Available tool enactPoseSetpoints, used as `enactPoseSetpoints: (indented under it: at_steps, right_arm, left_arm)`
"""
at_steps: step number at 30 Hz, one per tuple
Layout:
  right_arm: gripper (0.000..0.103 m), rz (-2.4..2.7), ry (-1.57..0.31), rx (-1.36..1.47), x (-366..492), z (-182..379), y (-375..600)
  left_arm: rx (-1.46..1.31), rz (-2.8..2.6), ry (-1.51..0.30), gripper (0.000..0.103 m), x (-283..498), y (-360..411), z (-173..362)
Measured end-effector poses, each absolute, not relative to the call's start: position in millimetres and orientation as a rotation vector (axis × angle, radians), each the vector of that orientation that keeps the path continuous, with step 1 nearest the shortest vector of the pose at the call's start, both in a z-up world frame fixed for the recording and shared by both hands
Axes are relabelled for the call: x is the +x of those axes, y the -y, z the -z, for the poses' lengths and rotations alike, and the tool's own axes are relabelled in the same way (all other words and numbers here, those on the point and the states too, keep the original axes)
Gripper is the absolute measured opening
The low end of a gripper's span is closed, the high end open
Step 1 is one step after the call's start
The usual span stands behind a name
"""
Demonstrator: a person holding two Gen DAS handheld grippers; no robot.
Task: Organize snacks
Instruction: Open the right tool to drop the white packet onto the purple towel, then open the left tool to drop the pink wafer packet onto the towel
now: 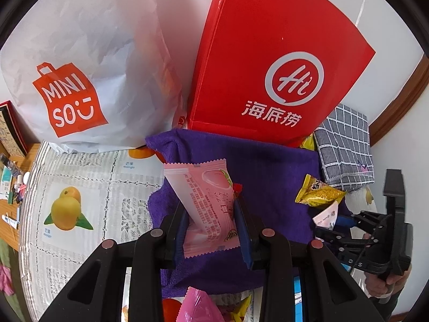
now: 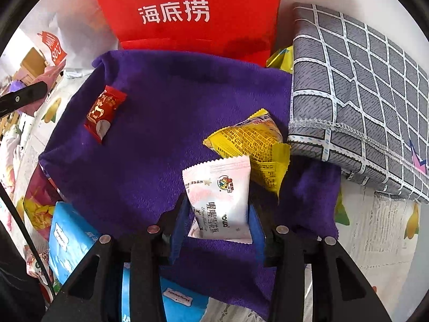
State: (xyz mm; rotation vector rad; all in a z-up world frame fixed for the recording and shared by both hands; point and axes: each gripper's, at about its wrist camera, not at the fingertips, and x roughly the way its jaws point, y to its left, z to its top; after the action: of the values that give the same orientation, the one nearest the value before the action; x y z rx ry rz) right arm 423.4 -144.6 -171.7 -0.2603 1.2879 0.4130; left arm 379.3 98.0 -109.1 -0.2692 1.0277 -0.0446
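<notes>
The left gripper (image 1: pixel 211 224) is clamped on a pink snack packet (image 1: pixel 207 209), held above the purple cloth (image 1: pixel 268 171). The right gripper (image 2: pixel 219 220) has a white snack packet (image 2: pixel 221 201) between its blue pads; whether they press on it I cannot tell. Just beyond its tips a yellow packet (image 2: pixel 254 145) lies on the cloth, touching the white one. Farther ahead to the left lies a red packet (image 2: pixel 103 112). Behind the cloth stands a red bag (image 2: pixel 187 13), with a checked grey cloth (image 2: pixel 362 94) to the right.

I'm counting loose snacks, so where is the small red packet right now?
In the right wrist view the red packet lies on the left part of the purple cloth, below the red bag, apart from the other snacks.
</notes>
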Motion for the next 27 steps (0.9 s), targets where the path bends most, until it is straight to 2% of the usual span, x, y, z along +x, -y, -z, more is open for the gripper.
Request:
enactPoseSetpoints:
  at_steps: [2,16,27]
  right_arm:
    - [0.048,-0.423,-1.263,-0.277,420,164,141]
    - [0.048,-0.443,-1.020,-0.189,398,89,152]
    - [0.048,-0.465,-0.974,-0.086,397,73,167]
  left_arm:
    - [-0.267,0.044,-1.040,0.031,380,-96,113]
    - [-0.239,0.033,-1.135,0.031,389,-83,140]
    - [-0.218,0.014,-1.193,0.031,392,-81,156]
